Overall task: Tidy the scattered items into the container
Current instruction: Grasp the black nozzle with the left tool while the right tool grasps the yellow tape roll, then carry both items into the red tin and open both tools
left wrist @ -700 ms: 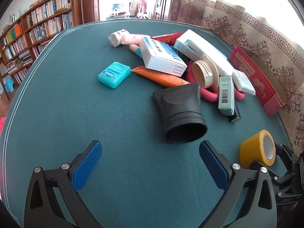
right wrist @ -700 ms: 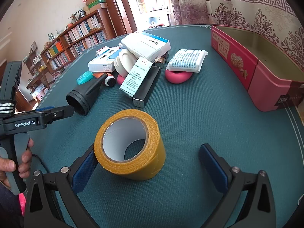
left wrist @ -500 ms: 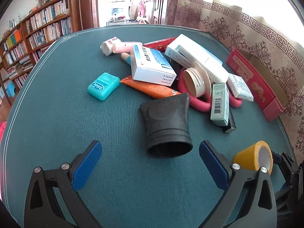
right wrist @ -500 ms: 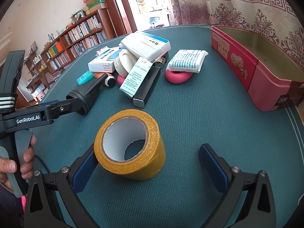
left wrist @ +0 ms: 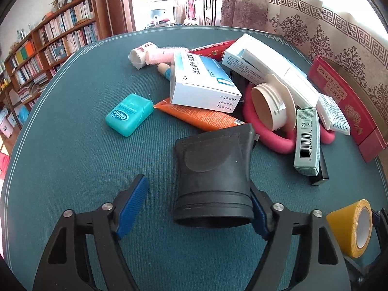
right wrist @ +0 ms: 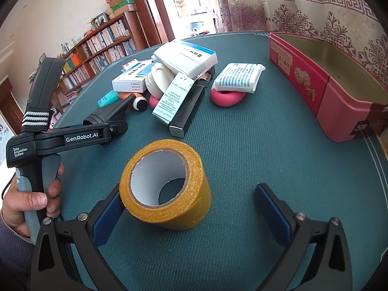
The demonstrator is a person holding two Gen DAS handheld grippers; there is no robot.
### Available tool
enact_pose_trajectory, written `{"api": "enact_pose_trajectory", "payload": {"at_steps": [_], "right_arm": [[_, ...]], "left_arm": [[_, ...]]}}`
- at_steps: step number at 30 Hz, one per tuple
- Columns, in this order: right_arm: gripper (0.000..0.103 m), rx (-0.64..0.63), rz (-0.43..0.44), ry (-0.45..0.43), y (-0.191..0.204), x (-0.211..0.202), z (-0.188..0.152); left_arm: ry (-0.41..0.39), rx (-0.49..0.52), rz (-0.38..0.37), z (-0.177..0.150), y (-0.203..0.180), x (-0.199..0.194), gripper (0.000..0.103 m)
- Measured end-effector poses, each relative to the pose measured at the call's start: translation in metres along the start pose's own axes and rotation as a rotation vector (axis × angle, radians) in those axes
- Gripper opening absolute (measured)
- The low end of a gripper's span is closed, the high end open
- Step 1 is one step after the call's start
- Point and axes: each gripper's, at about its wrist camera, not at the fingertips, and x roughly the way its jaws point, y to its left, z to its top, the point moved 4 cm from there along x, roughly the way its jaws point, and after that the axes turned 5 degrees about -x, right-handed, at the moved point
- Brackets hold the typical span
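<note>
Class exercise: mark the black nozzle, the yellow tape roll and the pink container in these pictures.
black nozzle (left wrist: 213,167): left wrist view, on its upper side wall.
yellow tape roll (right wrist: 184,206): right wrist view, on its outer yellow band.
pink container (right wrist: 303,77): right wrist view, on its long outer wall.

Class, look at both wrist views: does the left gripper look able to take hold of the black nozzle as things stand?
Probably yes. The black nozzle lies between the open jaws of the left gripper, the right pad against it and a gap at the left pad; nothing lies on its wide end.
</note>
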Motion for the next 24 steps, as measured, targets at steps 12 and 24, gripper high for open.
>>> {"api": "enact_pose_trajectory", "payload": {"at_steps": [12, 24], "right_arm": [[0.069, -0.071, -0.001, -0.012, 0.016, -0.003, 0.000], [0.065, -0.049, -0.027, -0.050, 0.016, -0.010, 0.005]], "left_arm": [[0.003, -0.038, -0.041, -0.003, 0.005, -0.009, 0.052], [-0.051, -0.017, -0.015, 0.003, 0.003, -0.026, 0.052]]}}
